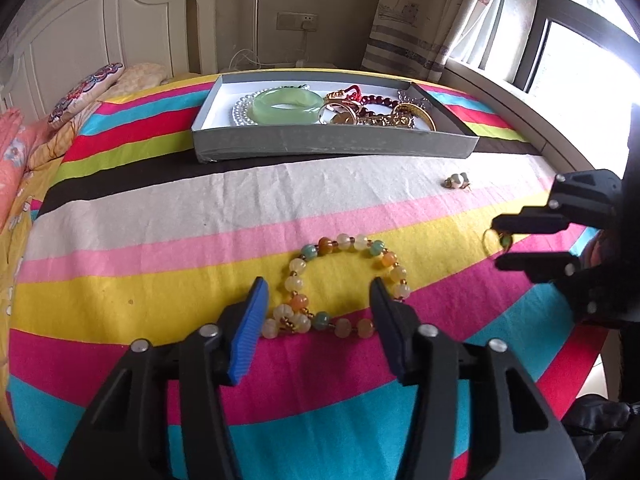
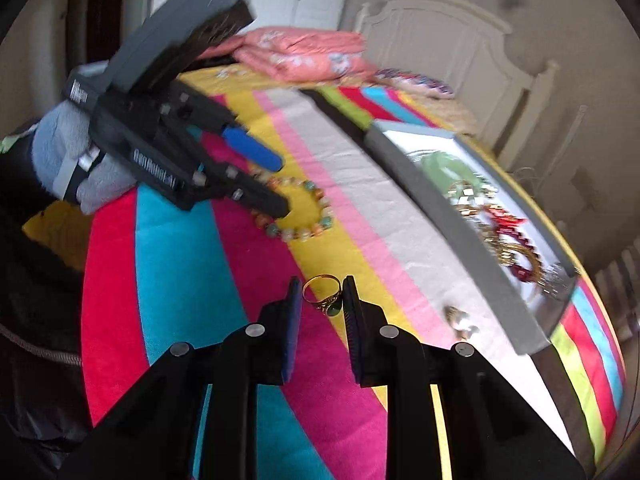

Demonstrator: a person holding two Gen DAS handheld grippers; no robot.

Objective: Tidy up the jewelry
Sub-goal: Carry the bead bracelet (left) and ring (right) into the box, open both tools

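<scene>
While the left gripper (image 1: 318,292) stands open astride the bead bracelet (image 1: 338,286) on the bedspread (image 1: 160,216), only the right wrist view shows the right gripper (image 2: 322,292) clamping the gold ring (image 2: 322,294).

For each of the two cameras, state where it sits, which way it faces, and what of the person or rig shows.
Left wrist: on the left gripper, facing down the striped bedspread over the bead bracelet toward the grey tray and window; right gripper at the edge.
Right wrist: on the right gripper, facing the gold ring, headboard behind; left gripper and gloved hand show.
Shared: bracelet, ring, tray, small earring.
</scene>
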